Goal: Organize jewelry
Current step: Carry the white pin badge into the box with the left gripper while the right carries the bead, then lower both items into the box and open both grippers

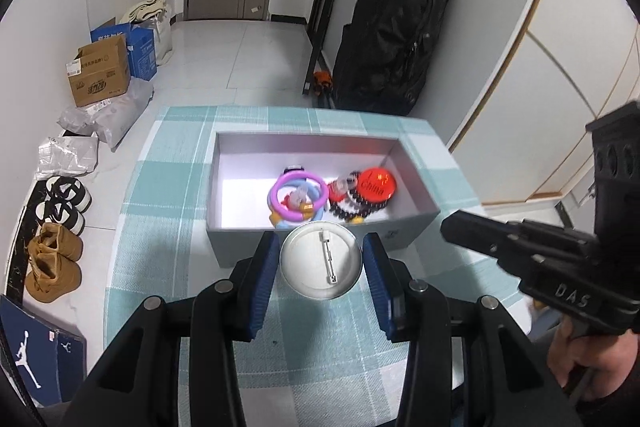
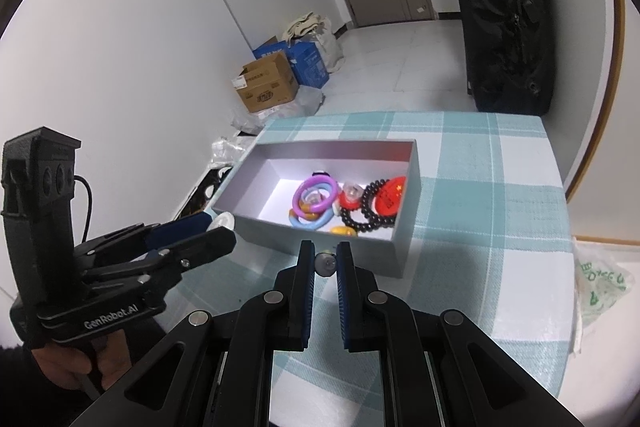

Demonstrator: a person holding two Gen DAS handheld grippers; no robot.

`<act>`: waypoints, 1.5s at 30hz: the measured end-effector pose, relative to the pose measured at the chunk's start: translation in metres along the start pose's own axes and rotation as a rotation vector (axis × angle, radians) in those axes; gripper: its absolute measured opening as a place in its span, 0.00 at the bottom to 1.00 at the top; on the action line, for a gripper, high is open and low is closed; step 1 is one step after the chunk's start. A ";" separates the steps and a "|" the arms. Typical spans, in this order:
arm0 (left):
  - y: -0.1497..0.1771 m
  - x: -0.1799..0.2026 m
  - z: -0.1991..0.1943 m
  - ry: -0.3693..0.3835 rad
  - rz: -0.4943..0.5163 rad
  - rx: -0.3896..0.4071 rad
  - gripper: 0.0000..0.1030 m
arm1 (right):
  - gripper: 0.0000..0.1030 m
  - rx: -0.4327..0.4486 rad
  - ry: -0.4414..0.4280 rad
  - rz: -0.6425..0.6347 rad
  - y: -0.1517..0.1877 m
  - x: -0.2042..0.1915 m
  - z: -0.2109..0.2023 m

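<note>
My left gripper is shut on a round silver pin badge, its pin back facing me, held just in front of the grey open box. My right gripper is shut on a small round silver piece, close to the box's near wall. Inside the box lie a purple ring, a blue ring, a dark bead bracelet and a red "China" badge. The left gripper also shows in the right wrist view, holding the badge.
The box stands on a table with a teal checked cloth. Shoes, cardboard boxes and plastic bags lie on the floor at left. A black bag leans on the wall behind. A printed plastic bag lies at the table's right edge.
</note>
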State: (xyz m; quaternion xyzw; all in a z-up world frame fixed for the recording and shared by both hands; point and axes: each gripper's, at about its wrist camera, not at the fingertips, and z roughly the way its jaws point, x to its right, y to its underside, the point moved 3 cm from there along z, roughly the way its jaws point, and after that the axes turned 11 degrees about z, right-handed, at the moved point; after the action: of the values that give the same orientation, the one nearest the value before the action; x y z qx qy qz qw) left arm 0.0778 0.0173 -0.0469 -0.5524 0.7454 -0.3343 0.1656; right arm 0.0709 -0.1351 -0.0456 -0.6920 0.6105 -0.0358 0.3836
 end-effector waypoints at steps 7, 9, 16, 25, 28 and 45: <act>-0.012 -0.011 0.003 0.040 -0.056 0.014 0.36 | 0.09 0.001 -0.019 0.007 -0.011 -0.004 0.005; -0.016 -0.014 0.003 0.049 -0.066 0.021 0.36 | 0.09 0.004 -0.028 0.011 -0.016 -0.005 0.006; -0.032 -0.020 0.015 0.064 -0.084 0.020 0.36 | 0.09 0.018 -0.058 0.034 -0.035 -0.006 0.015; -0.045 -0.023 0.034 0.098 -0.098 -0.022 0.36 | 0.09 0.015 -0.078 0.060 -0.054 -0.001 0.028; -0.047 -0.023 0.041 0.107 -0.112 -0.033 0.36 | 0.09 0.016 -0.078 0.066 -0.057 0.001 0.030; -0.050 -0.021 0.059 0.129 -0.132 -0.081 0.36 | 0.09 -0.006 -0.062 0.082 -0.059 0.010 0.042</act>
State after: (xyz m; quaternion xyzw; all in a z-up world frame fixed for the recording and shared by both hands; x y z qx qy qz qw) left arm 0.1573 0.0104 -0.0578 -0.5840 0.7294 -0.3490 0.0722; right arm 0.1432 -0.1258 -0.0453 -0.6684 0.6263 0.0033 0.4013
